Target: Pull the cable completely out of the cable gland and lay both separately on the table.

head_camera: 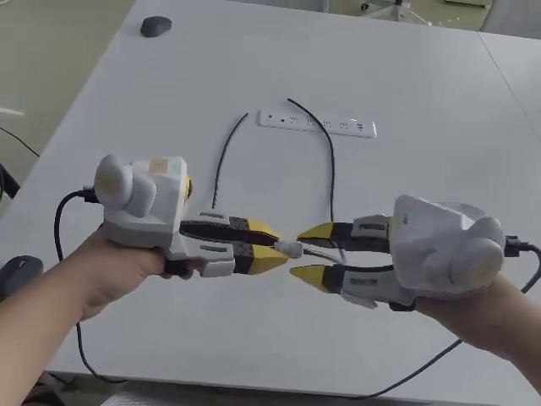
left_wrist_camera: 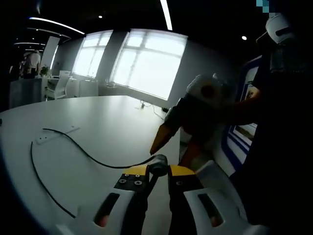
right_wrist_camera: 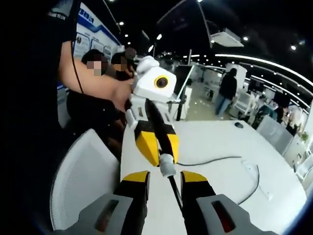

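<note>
— Where to begin?
— Above the tabletop (head_camera: pixel 406 93), near its front edge. Holding the left gripper (head_camera: pixel 281 249) and the right gripper (head_camera: pixel 297 255) tip to tip there, one in each hand.
— On the left?
— Pinches the cable gland (head_camera: pixel 291 249) between the fingers (head_camera: pixel 260 264), right at their yellow ends. Seen pale and round in the left gripper view, wedged between the tips.
— And on the right?
— Holds the fingers (right_wrist_camera: pixel 193 178) spread, one to each side of the cable (head_camera: pixel 331 169), without pressing it. Plain in the right gripper view: a black strand down the gap, apart from both yellow tips.
— So not yet pulled out?
— No. Enters the gland at the end facing the right gripper. Runs from there between the spread fingers, then curves away across the tabletop, toward and past the power strip (head_camera: pixel 317 123).
— Anything else lying there?
— A second black strand (head_camera: pixel 221 165), from near the power strip down behind the left gripper. Cannot tell whether part of the same cable. Farther back, toward the far left corner, a small dark object (head_camera: pixel 155 26).
</note>
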A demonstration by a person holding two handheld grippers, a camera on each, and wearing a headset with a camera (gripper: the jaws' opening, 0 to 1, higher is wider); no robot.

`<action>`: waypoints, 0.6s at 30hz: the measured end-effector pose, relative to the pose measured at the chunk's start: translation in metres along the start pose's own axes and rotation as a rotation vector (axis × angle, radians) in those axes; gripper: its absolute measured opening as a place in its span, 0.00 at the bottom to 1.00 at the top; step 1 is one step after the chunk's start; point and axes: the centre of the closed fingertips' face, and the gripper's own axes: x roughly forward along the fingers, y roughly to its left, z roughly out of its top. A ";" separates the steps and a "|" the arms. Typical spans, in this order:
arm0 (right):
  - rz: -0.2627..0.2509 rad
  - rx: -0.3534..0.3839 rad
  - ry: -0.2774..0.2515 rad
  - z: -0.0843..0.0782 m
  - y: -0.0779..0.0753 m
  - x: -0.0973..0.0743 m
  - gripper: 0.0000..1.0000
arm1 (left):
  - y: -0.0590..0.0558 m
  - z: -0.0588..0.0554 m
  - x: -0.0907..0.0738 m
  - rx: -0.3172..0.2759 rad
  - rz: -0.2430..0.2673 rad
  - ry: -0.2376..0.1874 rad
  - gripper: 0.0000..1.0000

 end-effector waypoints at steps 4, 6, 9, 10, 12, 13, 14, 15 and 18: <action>-0.041 0.051 -0.016 -0.004 -0.002 -0.007 0.22 | 0.000 -0.001 0.000 0.002 0.006 0.003 0.15; -0.083 0.109 -0.019 -0.008 -0.008 -0.011 0.20 | 0.000 -0.002 0.000 -0.004 0.009 0.004 0.15; -0.130 0.130 -0.002 -0.015 -0.016 -0.013 0.20 | -0.002 0.007 -0.002 -0.017 0.011 -0.033 0.15; -0.137 0.124 0.006 -0.017 -0.017 -0.013 0.19 | -0.002 0.007 -0.002 -0.017 0.011 -0.035 0.15; -0.187 0.053 0.041 -0.018 -0.021 -0.013 0.18 | -0.003 0.008 -0.001 -0.023 0.010 -0.038 0.15; -0.213 0.021 0.046 -0.016 -0.024 -0.013 0.16 | -0.003 0.008 -0.001 -0.024 0.011 -0.039 0.15; -0.204 0.018 0.041 -0.012 -0.021 -0.011 0.13 | -0.003 0.008 -0.001 -0.024 0.011 -0.036 0.15; -0.205 0.006 0.038 -0.009 -0.020 -0.010 0.13 | -0.003 0.007 -0.001 -0.024 0.011 -0.034 0.15; -0.201 -0.078 0.079 -0.007 -0.016 -0.004 0.11 | -0.003 0.007 -0.001 -0.025 0.012 -0.034 0.15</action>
